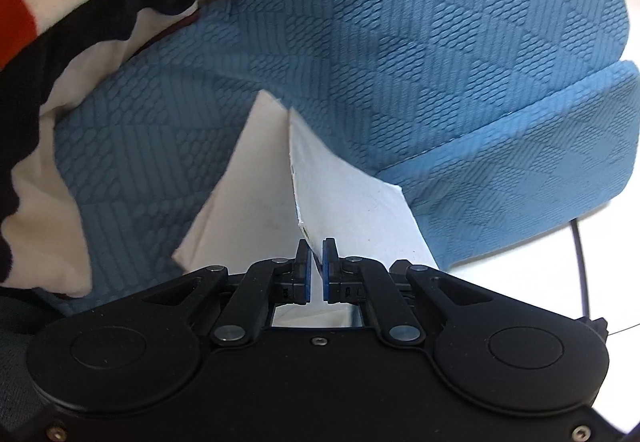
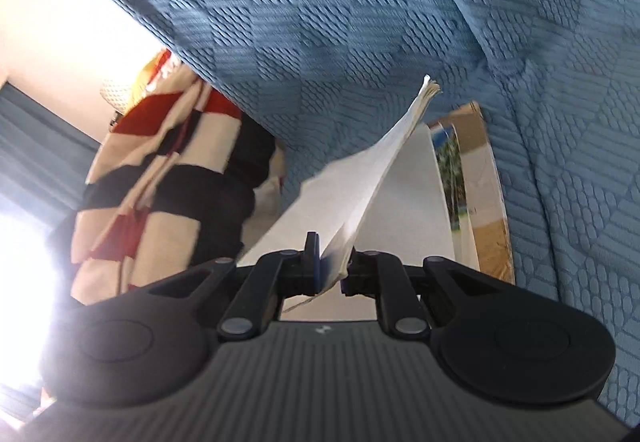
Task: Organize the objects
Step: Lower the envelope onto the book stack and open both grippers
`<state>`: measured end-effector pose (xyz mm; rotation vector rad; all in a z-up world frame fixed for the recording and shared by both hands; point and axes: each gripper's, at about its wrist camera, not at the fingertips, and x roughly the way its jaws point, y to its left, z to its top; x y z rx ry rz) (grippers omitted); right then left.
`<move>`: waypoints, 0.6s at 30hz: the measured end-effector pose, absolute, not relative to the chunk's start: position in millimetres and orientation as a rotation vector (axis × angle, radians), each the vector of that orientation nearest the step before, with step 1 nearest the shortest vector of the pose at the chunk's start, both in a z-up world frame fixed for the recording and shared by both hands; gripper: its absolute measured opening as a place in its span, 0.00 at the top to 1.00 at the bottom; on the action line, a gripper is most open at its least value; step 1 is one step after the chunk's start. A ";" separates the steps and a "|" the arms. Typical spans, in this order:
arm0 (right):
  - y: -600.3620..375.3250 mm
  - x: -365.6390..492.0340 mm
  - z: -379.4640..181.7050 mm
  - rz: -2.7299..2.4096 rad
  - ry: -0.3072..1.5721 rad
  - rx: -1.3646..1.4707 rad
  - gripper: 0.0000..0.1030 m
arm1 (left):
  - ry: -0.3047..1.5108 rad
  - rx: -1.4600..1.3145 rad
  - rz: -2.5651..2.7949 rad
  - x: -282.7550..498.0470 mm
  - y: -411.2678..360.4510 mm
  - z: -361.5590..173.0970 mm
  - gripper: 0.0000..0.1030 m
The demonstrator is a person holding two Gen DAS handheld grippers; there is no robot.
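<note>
The left tongs (image 1: pixel 316 262), low in the centre of the left wrist view, are clamped on the thin edge of a white sheet (image 1: pixel 352 201), their blue pads (image 1: pixel 329 274) pressed against it from both sides. The sheet runs away from the tips toward the middle of the frame, where it slips under a blue textured cushion (image 1: pixel 420 41). A second white panel (image 1: pixel 248 201) lies just to its left. At the lower right, a black cable (image 1: pixel 582 274) crosses a pale floor (image 1: pixel 552 242).

The right tongs (image 2: pixel 332 266), low in the centre of the right wrist view, are closed on a sheaf of white pages (image 2: pixel 372 181); only the left pad (image 2: pixel 316 266) shows, the pages covering the other. The sheaf rises toward the upper right of the frame, its far corner fanned. Just right of it stand a printed picture sheet (image 2: pixel 452 177) and a brown cardboard piece (image 2: pixel 486 169), leaning against blue textured upholstery (image 2: pixel 320 21).

Farther off, a blanket in cream, black and red (image 2: pixel 160 169) hangs at the left of that frame; the same cloth (image 1: pixel 60 41) fills the upper left of the left wrist view.
</note>
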<state>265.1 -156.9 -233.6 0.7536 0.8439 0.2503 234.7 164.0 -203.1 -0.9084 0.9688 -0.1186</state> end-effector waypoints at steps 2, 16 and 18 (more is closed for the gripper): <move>-154.3 264.1 -240.4 0.238 0.863 0.740 0.86 | 0.985 -0.897 -0.114 234.2 162.8 -208.3 0.96; -147.7 246.0 -267.2 0.166 1.016 0.719 0.47 | 1.078 -0.694 -0.123 229.5 140.0 -204.2 0.62; -149.6 238.4 -264.8 0.174 1.025 0.734 0.46 | 1.083 -0.658 -0.122 229.1 138.0 -193.7 0.56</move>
